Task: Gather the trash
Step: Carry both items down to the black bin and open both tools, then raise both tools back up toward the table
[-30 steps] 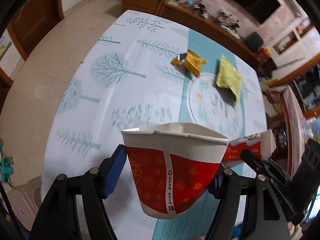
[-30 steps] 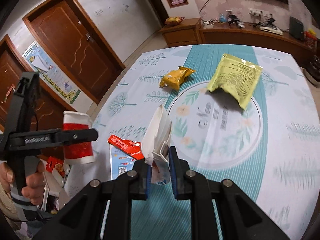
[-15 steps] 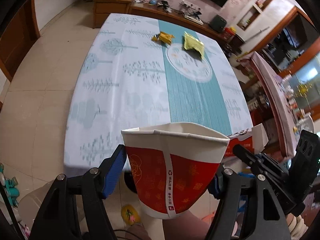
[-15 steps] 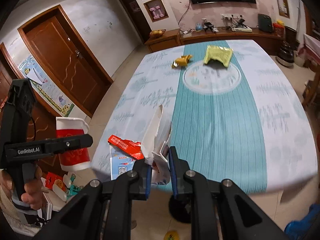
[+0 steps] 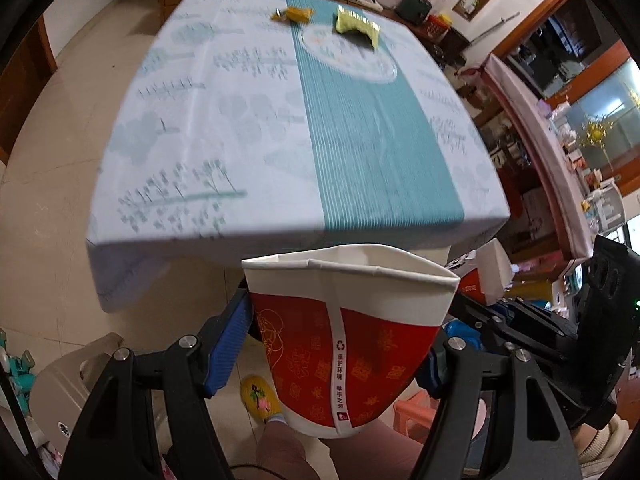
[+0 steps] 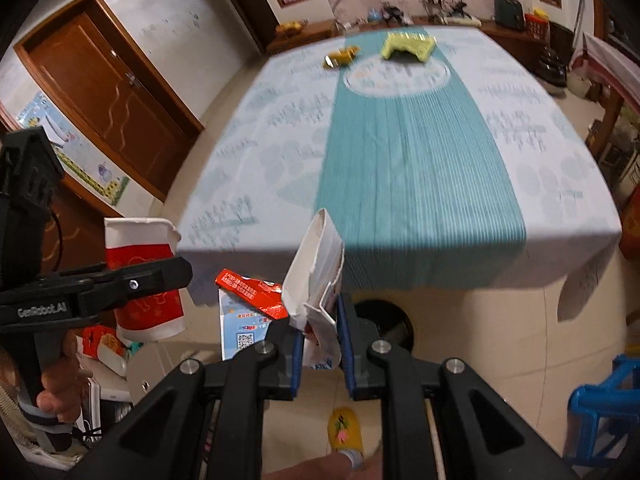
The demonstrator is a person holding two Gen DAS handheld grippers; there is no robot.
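Note:
My left gripper (image 5: 340, 344) is shut on a squashed red and white paper cup (image 5: 344, 344), held off the table's near edge; the cup also shows in the right wrist view (image 6: 140, 276). My right gripper (image 6: 320, 344) is shut on a flattened white, red and blue carton (image 6: 312, 280), also off the table; its corner shows in the left wrist view (image 5: 490, 274). An orange wrapper (image 5: 294, 14) (image 6: 340, 56) and a yellow-green pouch (image 5: 356, 26) (image 6: 408, 46) lie on the far part of the table (image 5: 256, 120).
The table (image 6: 400, 160) has a white and teal cloth on a round pedestal base (image 6: 384, 320). A blue stool (image 6: 604, 404) stands at the right, a pink stool (image 5: 416, 412) and a grey chair (image 5: 68, 384) lie low. Cabinets line the far wall.
Both grippers have pulled back from over the table to beyond its near edge, still holding the cup and the carton. The table now looks farther away.

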